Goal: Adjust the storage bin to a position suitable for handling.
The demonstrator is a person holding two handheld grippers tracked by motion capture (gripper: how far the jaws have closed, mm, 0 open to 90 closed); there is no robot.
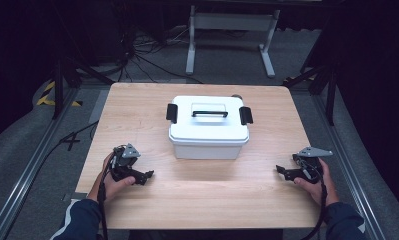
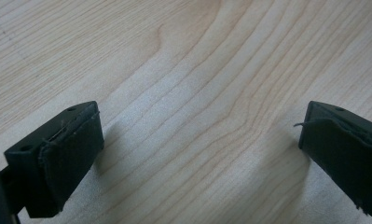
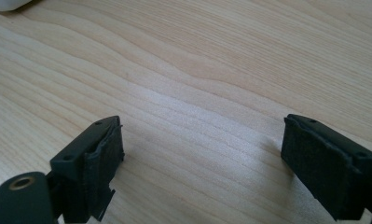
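A white plastic box (image 1: 208,131) with a black handle and two black side latches stands shut in the middle of the wooden table (image 1: 197,195). My left gripper (image 1: 146,176) rests on the table near the front left, well short of the box, pointing right. Its jaws stand wide apart over bare wood, and the left gripper (image 2: 200,154) holds nothing. My right gripper (image 1: 282,172) lies at the front right, pointing left toward the middle. The right gripper (image 3: 202,163) is open too, with only wood grain between its pads (image 3: 104,158).
A white corner of the box (image 3: 6,4) peeks in at the top left of the right gripper view. Beyond the table are black cables on the floor and a white stand (image 1: 227,30). Metal rails (image 1: 27,170) run along both sides.
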